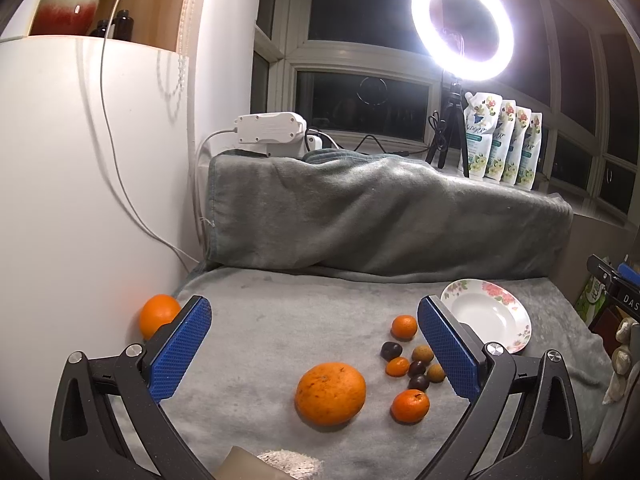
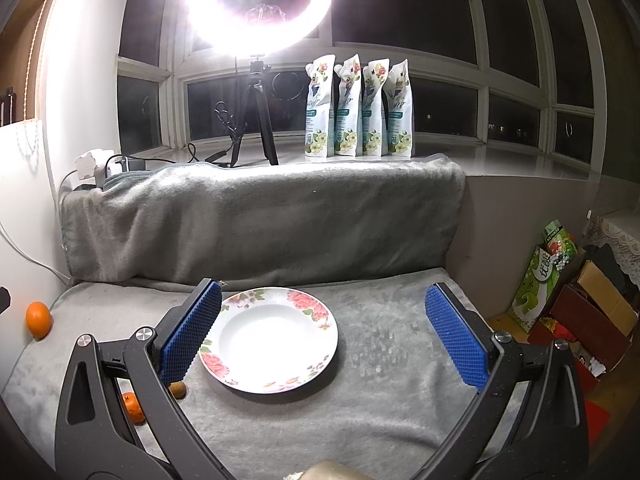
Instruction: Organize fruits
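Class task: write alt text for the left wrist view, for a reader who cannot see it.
An open left gripper hovers over a grey blanket strewn with fruit: a big orange, small oranges and dark and brown small fruits clustered to its right. An empty flowered plate sits behind the cluster, another orange lies by the left wall, and a ring light glares above.

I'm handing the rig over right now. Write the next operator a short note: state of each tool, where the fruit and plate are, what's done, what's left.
Left tool: open, empty, above the grey blanket, aimed at the fruit.
Right tool: open, empty, facing the plate.
Fruit: big orange nearest the left tool; a cluster of small fruit lies between it and the plate; another orange sits apart by the white wall.
Plate: floral rim, empty, on the blanket.
Done: nothing placed yet.
Left: presumably move every fruit onto the plate, including the stray orange.
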Demonstrator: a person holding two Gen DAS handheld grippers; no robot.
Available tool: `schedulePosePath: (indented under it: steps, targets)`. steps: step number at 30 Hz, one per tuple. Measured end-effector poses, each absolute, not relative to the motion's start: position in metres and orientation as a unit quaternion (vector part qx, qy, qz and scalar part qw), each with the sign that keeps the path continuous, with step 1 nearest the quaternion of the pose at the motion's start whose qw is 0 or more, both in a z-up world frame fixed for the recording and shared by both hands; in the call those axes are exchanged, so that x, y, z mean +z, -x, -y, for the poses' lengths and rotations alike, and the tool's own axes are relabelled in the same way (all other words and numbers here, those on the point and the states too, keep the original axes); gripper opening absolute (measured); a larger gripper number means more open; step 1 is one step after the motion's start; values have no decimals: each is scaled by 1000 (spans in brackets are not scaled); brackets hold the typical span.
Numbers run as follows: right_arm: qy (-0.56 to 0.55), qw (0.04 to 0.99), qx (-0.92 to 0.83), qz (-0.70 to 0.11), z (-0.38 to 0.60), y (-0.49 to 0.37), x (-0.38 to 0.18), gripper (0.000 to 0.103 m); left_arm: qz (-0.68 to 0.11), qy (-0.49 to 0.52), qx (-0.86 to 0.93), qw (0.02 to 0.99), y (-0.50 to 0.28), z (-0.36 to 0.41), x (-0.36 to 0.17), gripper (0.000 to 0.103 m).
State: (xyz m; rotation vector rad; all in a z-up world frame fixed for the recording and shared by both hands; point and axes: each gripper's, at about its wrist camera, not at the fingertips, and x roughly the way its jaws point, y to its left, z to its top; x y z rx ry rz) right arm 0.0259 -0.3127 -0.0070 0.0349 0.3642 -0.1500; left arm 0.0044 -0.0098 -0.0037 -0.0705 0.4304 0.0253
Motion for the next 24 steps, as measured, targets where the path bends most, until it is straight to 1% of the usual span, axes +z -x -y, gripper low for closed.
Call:
schedulePosePath:
  steps: [14, 24]
  targets:
    - [-17, 979, -65, -191, 307, -30, -11, 103, -217, 37, 12, 975, -3, 10, -8, 102]
    - [-16, 977, -31, -209, 300, -39, -14, 103, -233, 44, 10, 971, -8, 2, -18, 102]
